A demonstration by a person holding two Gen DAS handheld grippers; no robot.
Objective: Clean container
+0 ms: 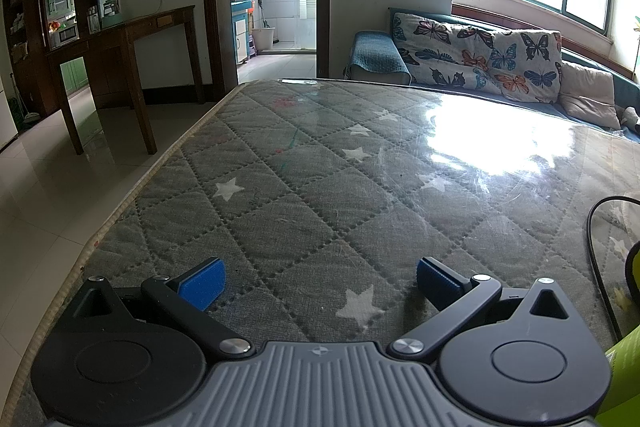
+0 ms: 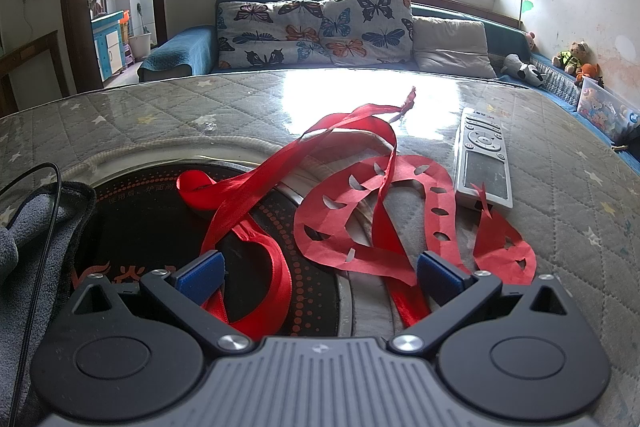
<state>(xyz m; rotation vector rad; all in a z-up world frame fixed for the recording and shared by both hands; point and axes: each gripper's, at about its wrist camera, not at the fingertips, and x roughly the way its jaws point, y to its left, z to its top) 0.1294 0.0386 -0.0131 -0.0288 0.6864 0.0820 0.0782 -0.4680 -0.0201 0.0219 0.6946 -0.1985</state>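
In the right wrist view a round black induction cooker (image 2: 160,227) with a metal rim lies on the quilted, glass-covered table. A red ribbon (image 2: 256,183) is draped over its top, and a red paper cutout (image 2: 360,211) lies beside and partly over its rim. My right gripper (image 2: 320,277) hovers open just above the ribbon's loop, with nothing between its blue pads. A grey cloth (image 2: 36,227) lies at the left over the cooker's edge. In the left wrist view my left gripper (image 1: 320,285) stands open over bare table (image 1: 304,171). No container is plainly visible.
A grey remote control (image 2: 484,159) lies to the right of the paper cutout. A black cable (image 1: 598,259) and a yellow-green object (image 1: 626,359) sit at the right edge of the left view. A sofa with butterfly cushions (image 2: 316,27) stands behind the table.
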